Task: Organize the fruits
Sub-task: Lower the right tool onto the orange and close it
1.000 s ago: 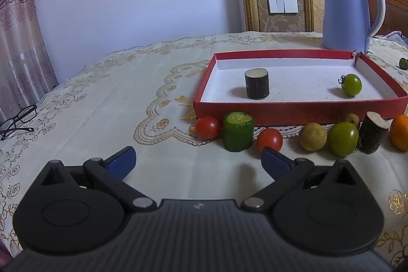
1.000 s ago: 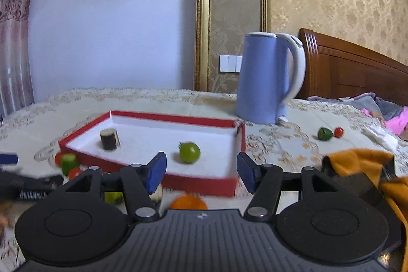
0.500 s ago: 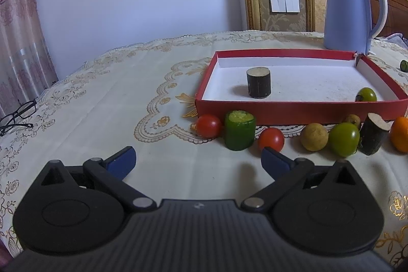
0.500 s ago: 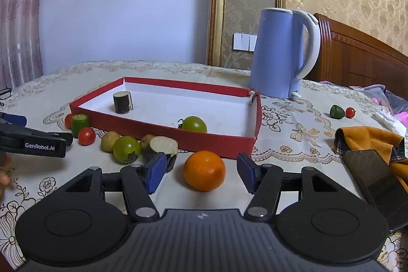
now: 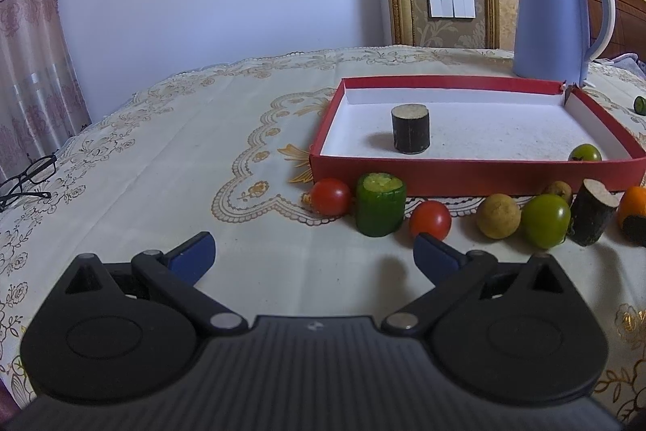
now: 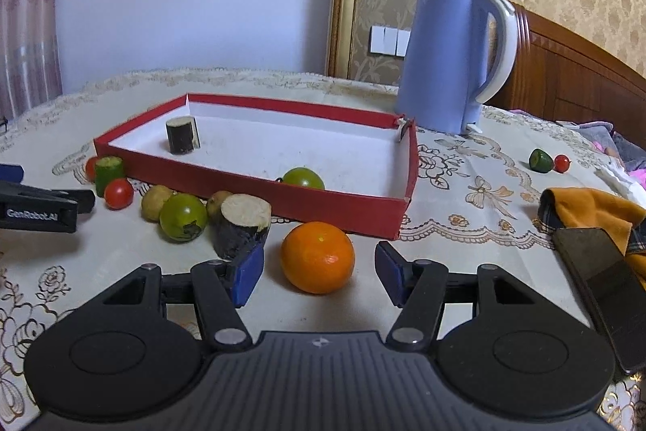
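The right gripper [image 6: 319, 275] is low over the desk [image 6: 464, 241], its fingers [image 6: 248, 269] spread, and the orange [image 6: 317, 257] lies between them with a gap on each side. The left finger tip is just beside a dark cut stub [image 6: 240, 225]. The left gripper [image 5: 313, 255] has its fingers [image 5: 194, 255] spread wide over bare cloth and holds nothing.

Behind them a row of fruits lies along the front wall of the red box [image 5: 476, 176]: a red tomato [image 5: 331, 196], a green cut piece [image 5: 380, 204], a second red tomato [image 5: 430, 220], a brown fruit [image 5: 498, 216] and a green tomato [image 5: 546, 221]. Inside the box stand a dark cylinder [image 5: 410, 128] and one green tomato [image 6: 303, 177]. A blue kettle [image 6: 448, 57] stands behind the box.
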### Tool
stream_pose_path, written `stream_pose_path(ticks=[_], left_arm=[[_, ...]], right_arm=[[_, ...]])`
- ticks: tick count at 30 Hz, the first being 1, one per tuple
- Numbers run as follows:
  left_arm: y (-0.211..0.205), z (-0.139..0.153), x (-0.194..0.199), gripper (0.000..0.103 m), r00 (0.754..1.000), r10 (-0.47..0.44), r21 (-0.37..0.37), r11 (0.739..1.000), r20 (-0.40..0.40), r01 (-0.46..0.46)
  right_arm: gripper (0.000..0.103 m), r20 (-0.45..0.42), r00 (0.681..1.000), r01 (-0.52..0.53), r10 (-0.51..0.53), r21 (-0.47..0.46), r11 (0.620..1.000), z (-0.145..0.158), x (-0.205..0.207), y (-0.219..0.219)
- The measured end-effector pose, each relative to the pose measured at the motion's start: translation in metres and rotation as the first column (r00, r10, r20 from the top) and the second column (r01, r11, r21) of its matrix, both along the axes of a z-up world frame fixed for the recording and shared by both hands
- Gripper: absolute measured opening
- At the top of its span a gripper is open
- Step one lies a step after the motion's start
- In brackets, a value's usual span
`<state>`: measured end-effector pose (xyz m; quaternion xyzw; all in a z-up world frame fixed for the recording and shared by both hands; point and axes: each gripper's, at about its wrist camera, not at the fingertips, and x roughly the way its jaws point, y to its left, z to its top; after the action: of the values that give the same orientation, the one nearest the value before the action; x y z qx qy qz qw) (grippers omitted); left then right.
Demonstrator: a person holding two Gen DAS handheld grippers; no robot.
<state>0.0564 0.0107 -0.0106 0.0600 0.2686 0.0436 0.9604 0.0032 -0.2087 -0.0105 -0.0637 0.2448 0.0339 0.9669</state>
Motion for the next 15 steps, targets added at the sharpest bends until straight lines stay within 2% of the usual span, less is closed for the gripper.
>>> stream_pose_path(ticks=[7,9,15], left_arm=[[0.001,0.0,0.0,0.103,1.0,-0.001,-0.004,1.0,-0.003,0.001],[0.001,0.0,0.0,0.103,1.0,-0.003,-0.005,1.0,-0.003,0.003],[0.002,0.0,0.0,0.103,1.0,0.004,-0.012,1.0,-0.004,-0.004]], right_arm=[[0.06,-0.027,1.0,-0.009,0.008,-0.022,1.0,-0.002,0.008,0.005],[0.063,-0.032,0.999,-0.003,0.002,-0.024,1.0,-0.002,0.011,0.005],[0.063,-0.056,0.998,-0.007,0.007,-0.004,1.0,-0.004,0.015,0.001]])
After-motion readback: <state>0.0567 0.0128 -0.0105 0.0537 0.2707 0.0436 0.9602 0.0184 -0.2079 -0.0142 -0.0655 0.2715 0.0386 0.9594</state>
